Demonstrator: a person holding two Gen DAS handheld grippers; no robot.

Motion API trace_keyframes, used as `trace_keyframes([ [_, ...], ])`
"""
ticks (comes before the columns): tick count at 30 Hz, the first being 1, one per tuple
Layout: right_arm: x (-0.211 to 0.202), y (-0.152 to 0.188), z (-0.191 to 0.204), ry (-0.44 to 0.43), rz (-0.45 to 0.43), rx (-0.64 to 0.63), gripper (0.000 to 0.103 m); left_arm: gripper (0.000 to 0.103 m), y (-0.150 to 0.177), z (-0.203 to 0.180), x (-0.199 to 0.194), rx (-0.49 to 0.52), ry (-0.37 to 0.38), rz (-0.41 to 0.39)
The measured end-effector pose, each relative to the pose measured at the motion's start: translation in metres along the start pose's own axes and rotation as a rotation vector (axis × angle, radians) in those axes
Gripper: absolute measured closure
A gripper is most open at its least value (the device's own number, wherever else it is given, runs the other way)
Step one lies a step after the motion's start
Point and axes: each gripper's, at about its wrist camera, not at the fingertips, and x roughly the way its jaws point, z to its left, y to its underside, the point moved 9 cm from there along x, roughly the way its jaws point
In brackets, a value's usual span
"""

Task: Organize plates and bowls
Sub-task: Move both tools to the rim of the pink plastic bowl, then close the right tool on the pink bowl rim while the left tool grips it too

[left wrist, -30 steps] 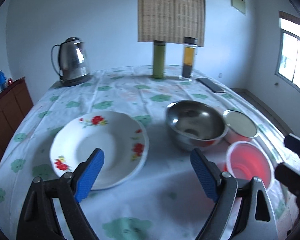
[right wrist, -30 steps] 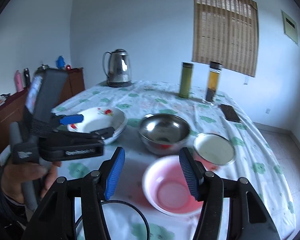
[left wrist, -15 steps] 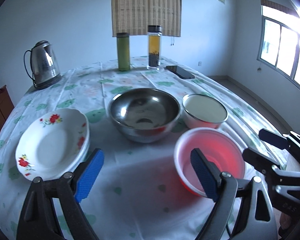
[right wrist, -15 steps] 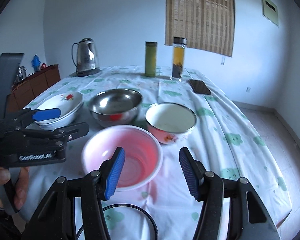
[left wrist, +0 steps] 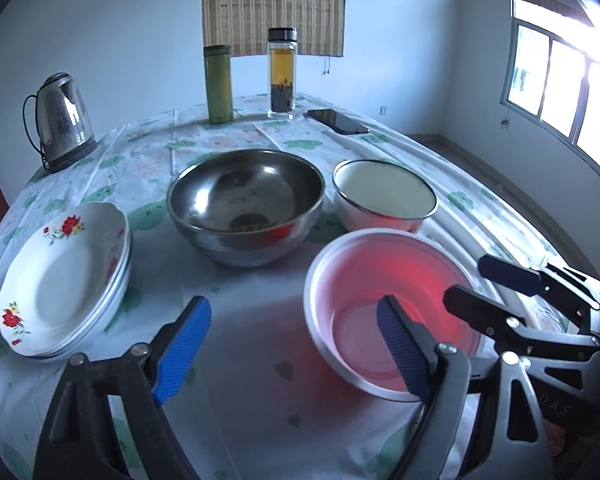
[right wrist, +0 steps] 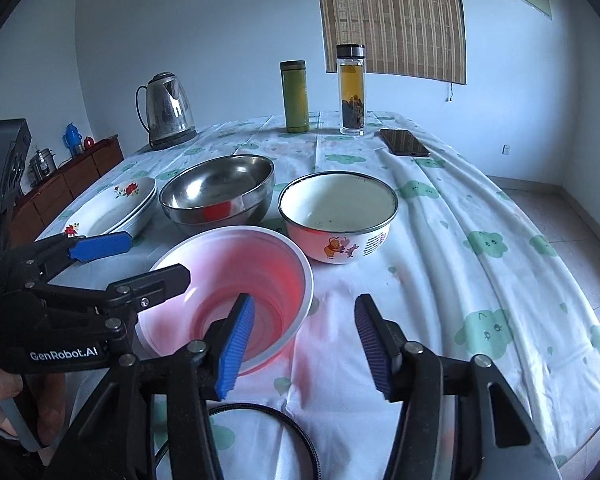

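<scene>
Both grippers, jaws spread and empty, flank the pink bowl point(right wrist: 236, 280) at the table's near edge; right gripper point(right wrist: 304, 344) straddles its rim, left gripper point(left wrist: 288, 348) alongside.

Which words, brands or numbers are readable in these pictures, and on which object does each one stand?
"GenRobot.AI": white letters on the black body of the left gripper.
"DAS": partial letters on the black right gripper; the rest is cut off.
Small print on the cartoon-decorated enamel bowl: too small to read.
</scene>
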Motion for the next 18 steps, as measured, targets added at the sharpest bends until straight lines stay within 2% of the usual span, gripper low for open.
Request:
trace_keyframes([
  [3, 0.004, 0.002, -0.001, -0.013, 0.005, 0.019, 0.059, 0.028, 0.000, -0.002, 0.002, -0.001, 0.009, 0.006],
  [8, 0.002, 0.000, -0.002, -0.019, -0.008, 0.025, 0.061, 0.039, 0.002, -0.004, 0.005, -0.004, 0.022, 0.013],
  [15, 0.004, 0.002, 0.004, -0.040, -0.005, 0.013, 0.074, 0.053, 0.005, -0.010, 0.008, 0.006, 0.043, 0.028],
  [18, 0.002, -0.001, 0.005, -0.041, -0.022, 0.013, 0.075, 0.060, 0.005, -0.012, 0.008, 0.006, 0.051, 0.029],
])
